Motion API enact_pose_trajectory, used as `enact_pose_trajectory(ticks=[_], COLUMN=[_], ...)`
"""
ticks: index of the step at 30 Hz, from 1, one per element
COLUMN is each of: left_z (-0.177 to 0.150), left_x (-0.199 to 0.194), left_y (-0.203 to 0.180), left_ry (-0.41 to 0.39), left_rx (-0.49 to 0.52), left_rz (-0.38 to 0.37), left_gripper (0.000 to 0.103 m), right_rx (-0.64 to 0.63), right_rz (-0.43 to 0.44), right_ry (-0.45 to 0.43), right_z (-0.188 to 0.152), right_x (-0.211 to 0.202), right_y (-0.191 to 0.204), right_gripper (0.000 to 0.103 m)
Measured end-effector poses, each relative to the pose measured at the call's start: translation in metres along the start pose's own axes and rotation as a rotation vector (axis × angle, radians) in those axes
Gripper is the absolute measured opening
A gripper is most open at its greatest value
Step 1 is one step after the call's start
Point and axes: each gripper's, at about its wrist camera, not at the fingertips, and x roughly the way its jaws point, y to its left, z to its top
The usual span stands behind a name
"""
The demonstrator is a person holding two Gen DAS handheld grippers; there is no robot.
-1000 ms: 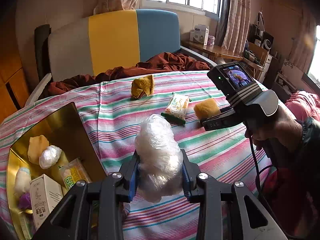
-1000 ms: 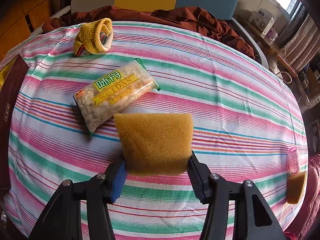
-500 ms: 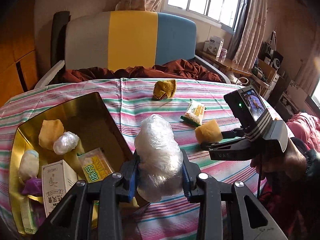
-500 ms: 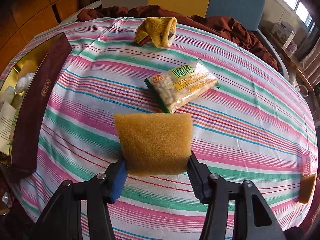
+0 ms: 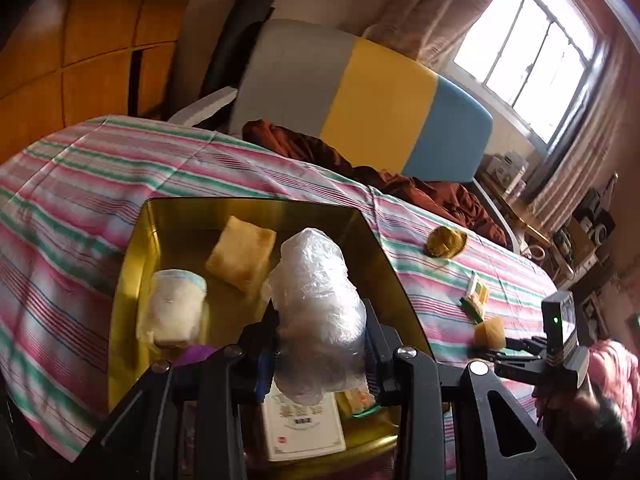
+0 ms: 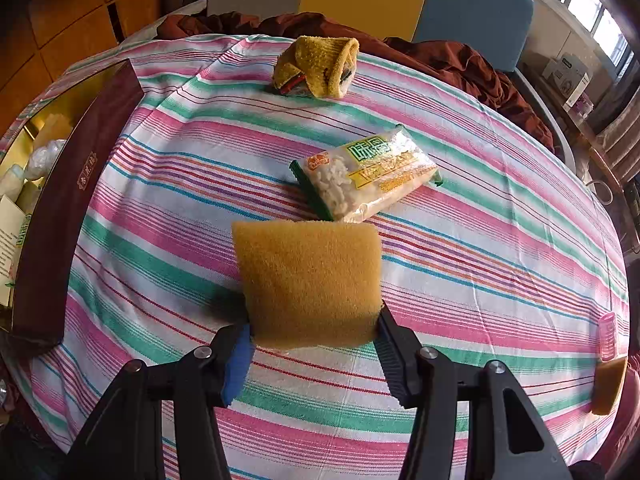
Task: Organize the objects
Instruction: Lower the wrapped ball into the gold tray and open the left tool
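Observation:
My left gripper (image 5: 320, 344) is shut on a clear plastic-wrapped bundle (image 5: 316, 312) and holds it over the gold-lined box (image 5: 132, 248). The box holds a yellow sponge (image 5: 242, 258), a white wrapped roll (image 5: 172, 308), a white carton (image 5: 304, 428) and other small items. My right gripper (image 6: 312, 340) is shut on a yellow sponge (image 6: 310, 280) above the striped tablecloth (image 6: 480, 240); it also shows in the left wrist view (image 5: 490, 334). A snack packet (image 6: 368, 174) and a yellow knitted cloth bundle (image 6: 320, 66) lie on the cloth beyond it.
The box's dark red side (image 6: 68, 208) stands at the left in the right wrist view. A small pink item (image 6: 608, 336) and a brown block (image 6: 608, 384) sit at the table's right edge. A striped sofa (image 5: 360, 100) with a brown blanket (image 5: 380, 176) lies behind.
My left gripper has swung left with the plastic bundle, from above the cloth to above the box. My right gripper with the sponge has moved back from the snack packet and turned left.

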Motion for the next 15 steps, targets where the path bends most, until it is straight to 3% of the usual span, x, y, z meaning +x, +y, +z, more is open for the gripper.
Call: enact_pose_trajectory(ticks=[7, 15], left_z=[0.01, 0.012], left_x=[0.01, 0.044], left_y=[0.046, 0.042], left_ry=[0.017, 0.076], left_rx=[-0.074, -0.042], left_rz=[0.067, 0.087], left_gripper=[0.036, 0.036], right_rx=[-0.021, -0.026], right_rz=[-0.015, -0.018], right_ry=[-0.003, -0.003], right_z=[-0.002, -0.003], right_x=[-0.001, -0.001], right_y=[0.003, 0.004], right_gripper=[0.056, 0.056])
